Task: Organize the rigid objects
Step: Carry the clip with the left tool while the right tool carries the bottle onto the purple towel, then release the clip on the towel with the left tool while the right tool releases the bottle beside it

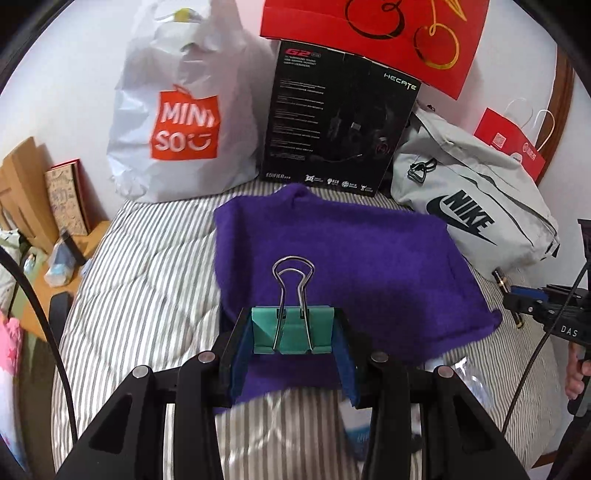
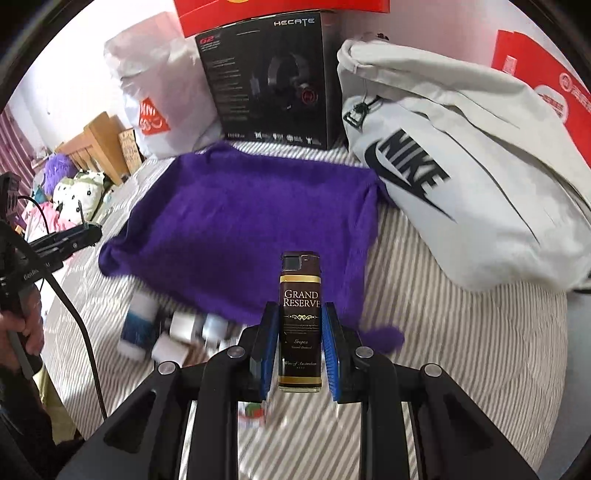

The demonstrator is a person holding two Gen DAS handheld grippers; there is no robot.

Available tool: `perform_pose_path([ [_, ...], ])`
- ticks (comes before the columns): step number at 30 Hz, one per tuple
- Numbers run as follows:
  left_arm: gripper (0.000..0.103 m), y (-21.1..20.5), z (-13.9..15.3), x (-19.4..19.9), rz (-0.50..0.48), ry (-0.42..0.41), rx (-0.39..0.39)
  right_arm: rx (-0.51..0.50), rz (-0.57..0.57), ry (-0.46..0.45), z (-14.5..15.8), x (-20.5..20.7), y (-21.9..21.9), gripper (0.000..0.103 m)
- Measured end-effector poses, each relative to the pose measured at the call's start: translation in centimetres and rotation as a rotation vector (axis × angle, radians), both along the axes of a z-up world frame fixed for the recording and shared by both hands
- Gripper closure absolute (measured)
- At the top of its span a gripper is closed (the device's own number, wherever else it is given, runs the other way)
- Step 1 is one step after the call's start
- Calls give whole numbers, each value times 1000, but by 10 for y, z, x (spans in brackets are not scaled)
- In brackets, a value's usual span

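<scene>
My left gripper [image 1: 292,332] is shut on a teal binder clip [image 1: 291,330] whose wire handles stick up, held above a purple knitted cloth [image 1: 351,254] on the striped bed. In the right wrist view, my right gripper [image 2: 299,332] is shut on a dark brown lighter [image 2: 300,321] labelled "Grand Reserve", standing upright between the blue pads [image 2: 330,350]. The lighter hangs over the near edge of the purple cloth [image 2: 240,229]. Several small white and blue containers [image 2: 173,328] lie blurred on the bed, left of the right gripper.
At the back stand a white Miniso bag [image 1: 181,110], a black headset box [image 1: 332,118], a red gift bag [image 1: 373,33] and a grey Nike bag [image 2: 461,177]. The striped bedding [image 2: 461,362] lies bare at the right. A wooden shelf [image 1: 26,192] is at left.
</scene>
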State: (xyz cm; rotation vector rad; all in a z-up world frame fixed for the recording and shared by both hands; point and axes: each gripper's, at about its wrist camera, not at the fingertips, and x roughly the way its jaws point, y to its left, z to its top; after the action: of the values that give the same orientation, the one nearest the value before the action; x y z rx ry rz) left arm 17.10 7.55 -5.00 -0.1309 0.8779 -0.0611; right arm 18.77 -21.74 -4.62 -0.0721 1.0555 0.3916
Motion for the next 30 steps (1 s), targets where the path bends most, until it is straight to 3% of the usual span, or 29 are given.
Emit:
perform_pose_path([
  [16,64,-11,-56,121,12,114,-30,-43,-5,69,-53,116,30,80],
  [30,64,-15,-71,159,24,200,19,-122,7,91,-84,151,51,80],
])
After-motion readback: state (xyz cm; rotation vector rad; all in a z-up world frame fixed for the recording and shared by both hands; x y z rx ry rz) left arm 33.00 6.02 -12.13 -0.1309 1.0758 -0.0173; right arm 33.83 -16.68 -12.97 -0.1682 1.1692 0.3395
